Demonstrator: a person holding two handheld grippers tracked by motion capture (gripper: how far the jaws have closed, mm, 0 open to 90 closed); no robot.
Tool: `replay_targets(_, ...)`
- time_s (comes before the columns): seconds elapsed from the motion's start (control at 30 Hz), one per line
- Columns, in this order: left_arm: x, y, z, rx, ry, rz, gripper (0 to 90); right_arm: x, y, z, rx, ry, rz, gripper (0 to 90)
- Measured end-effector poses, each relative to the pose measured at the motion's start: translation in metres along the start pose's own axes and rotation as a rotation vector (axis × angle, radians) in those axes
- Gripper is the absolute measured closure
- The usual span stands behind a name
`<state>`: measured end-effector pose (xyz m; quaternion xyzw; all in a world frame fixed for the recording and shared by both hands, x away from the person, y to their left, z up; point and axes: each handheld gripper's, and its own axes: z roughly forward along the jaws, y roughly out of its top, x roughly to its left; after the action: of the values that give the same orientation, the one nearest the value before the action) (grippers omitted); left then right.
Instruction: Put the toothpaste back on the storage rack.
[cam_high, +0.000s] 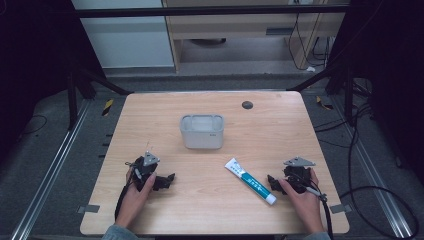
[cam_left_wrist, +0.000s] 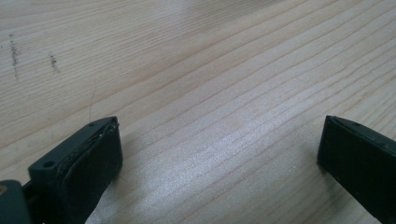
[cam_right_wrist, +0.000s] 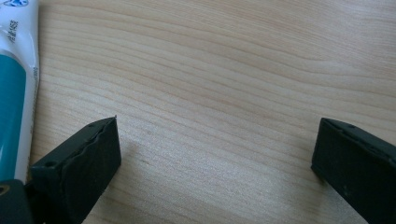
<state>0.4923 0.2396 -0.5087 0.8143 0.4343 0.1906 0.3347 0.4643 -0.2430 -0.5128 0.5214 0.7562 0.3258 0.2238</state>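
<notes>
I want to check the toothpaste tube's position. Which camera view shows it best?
The high view: the whole toothpaste tube lies flat on the table, in front of the grey box, just left of the right gripper. The right gripper view catches part of it along its left edge. The left gripper view looks at bare wood.

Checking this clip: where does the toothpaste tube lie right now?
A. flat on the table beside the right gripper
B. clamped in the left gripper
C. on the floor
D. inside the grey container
A: the toothpaste tube lies flat on the table, just beside the open right gripper, apart from the grey container.
</notes>
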Motion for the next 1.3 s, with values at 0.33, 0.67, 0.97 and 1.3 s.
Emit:
replay_targets(0.33, 0.0, 0.0, 0.0, 0.0, 0.002, -0.001, 0.0, -0.002, 0.001, 0.0, -0.015, 0.007, -0.007, 9.5)
replay_targets(0.67, -0.002, -0.001, -0.002, 0.002, 0.014, -0.011, 0.0, 0.006, 0.019, -0.03, -0.159, -0.015, 0.016, 16.4)
replay_targets(0.97, -0.005, -0.003, -0.003, 0.001, 0.024, -0.024, 0.0, 0.052, 0.049, -0.054, -0.123, 0.034, -0.131, 30.4)
replay_targets(1.3, -0.005, -0.003, -0.003, 0.0, 0.022, -0.024, 0.0, 0.084, 0.07, -0.039, 0.03, 0.164, -0.234, 43.1)
